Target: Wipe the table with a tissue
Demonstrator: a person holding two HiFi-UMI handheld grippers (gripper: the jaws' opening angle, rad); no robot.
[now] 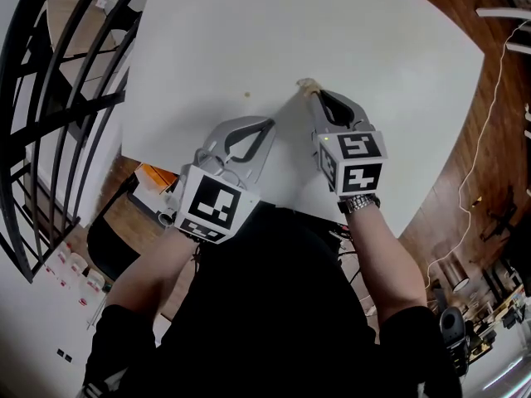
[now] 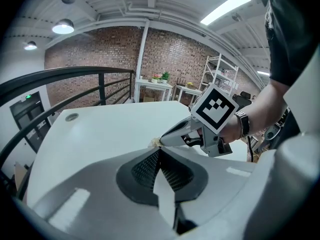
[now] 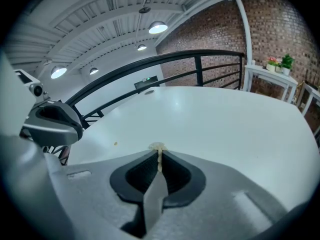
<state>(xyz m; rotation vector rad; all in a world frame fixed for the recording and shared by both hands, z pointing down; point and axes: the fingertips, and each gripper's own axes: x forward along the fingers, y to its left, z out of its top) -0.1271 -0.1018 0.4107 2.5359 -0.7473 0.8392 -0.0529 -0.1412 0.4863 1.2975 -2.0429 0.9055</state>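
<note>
The white table (image 1: 332, 48) filled the head view from 10 to 2 o'clock, its near edge running under both grippers. The person's dark torso (image 1: 274, 305) took up the lower middle, at 6 o'clock, with a wristwatch (image 1: 361, 203) on the right arm.

The left gripper (image 1: 270, 124) sat over the table's near edge and pointed toward 1 o'clock. Its jaws were pressed together with nothing between them. The right gripper (image 1: 314, 95) was just beside it at 3 o'clock and aimed toward 11 o'clock. Its jaws were clamped on a small, crumpled, yellowish tissue (image 1: 307, 84).

The tissue stuck out of the jaw tips at 12 o'clock, low over the tabletop. Whether it touched the surface could not be told. A tiny brown speck (image 1: 246, 96) lay on the table at 9 o'clock from the tissue, near it but apart.
</note>
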